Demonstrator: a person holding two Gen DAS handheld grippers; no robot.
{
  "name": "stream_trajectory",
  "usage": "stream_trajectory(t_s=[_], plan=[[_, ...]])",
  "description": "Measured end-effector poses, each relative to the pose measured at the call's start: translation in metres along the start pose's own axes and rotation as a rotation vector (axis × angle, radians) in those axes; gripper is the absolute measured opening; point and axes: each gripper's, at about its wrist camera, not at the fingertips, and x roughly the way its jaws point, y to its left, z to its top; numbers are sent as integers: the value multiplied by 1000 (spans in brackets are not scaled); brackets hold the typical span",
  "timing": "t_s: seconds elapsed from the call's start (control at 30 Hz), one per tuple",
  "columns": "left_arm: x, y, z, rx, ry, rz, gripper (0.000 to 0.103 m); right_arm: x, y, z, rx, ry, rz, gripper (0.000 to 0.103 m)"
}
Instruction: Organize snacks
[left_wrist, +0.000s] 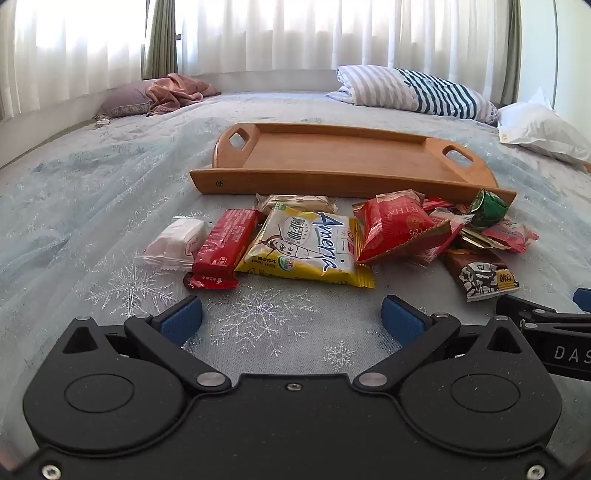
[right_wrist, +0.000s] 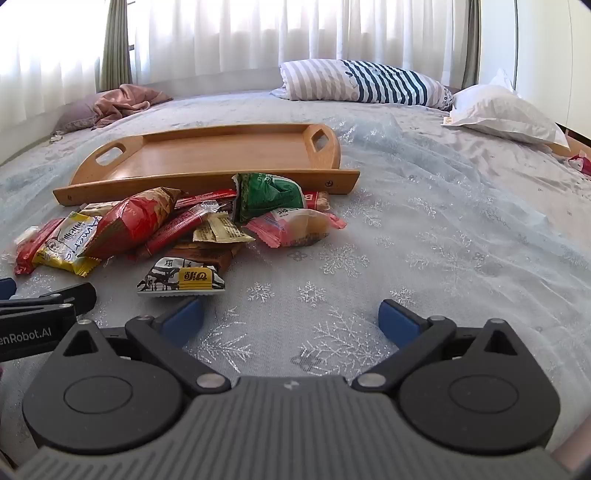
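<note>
- My left gripper (left_wrist: 291, 319) is spread wide with nothing between its blue pads, low over the bedspread (left_wrist: 92, 206), just short of the snack pile.
- My right gripper (right_wrist: 291, 319) is likewise wide and holds nothing; its body reads "DAS" in the left view, and the left one shows "enRobot.AI" in the right view.
- The yellow packet (left_wrist: 306, 245) is flat and crinkly, printed "Ameria" in blue script with a cartoon figure; it lies nearest my left fingers.
- Beside it lies a glossy red bar (left_wrist: 223, 247), then a white frosted wrapper (left_wrist: 173, 240); their small print is unreadable.
- A puffy red pouch (left_wrist: 397, 225) shows "RTHA" upside down.
- The brown packet (right_wrist: 184, 277) with a black-and-white drawing and a yellow label sits nearest my right gripper.
- A crumpled green pouch (right_wrist: 266, 195) leans against the wooden tray (right_wrist: 207, 181); a pink wrapper (right_wrist: 295, 227) lies in front of it.
- The tray is smooth, with cut-out handles, lying just behind the pile.
- The bedspread is pale blue sheer fabric with silver snowflakes.
</note>
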Motion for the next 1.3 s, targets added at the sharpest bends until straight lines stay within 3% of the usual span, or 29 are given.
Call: stream_trajectory(t_s=[1.3], plan=[[-1,1,-1,-7,0,-4,103,1,1,-1,-15,-6,-5,103]])
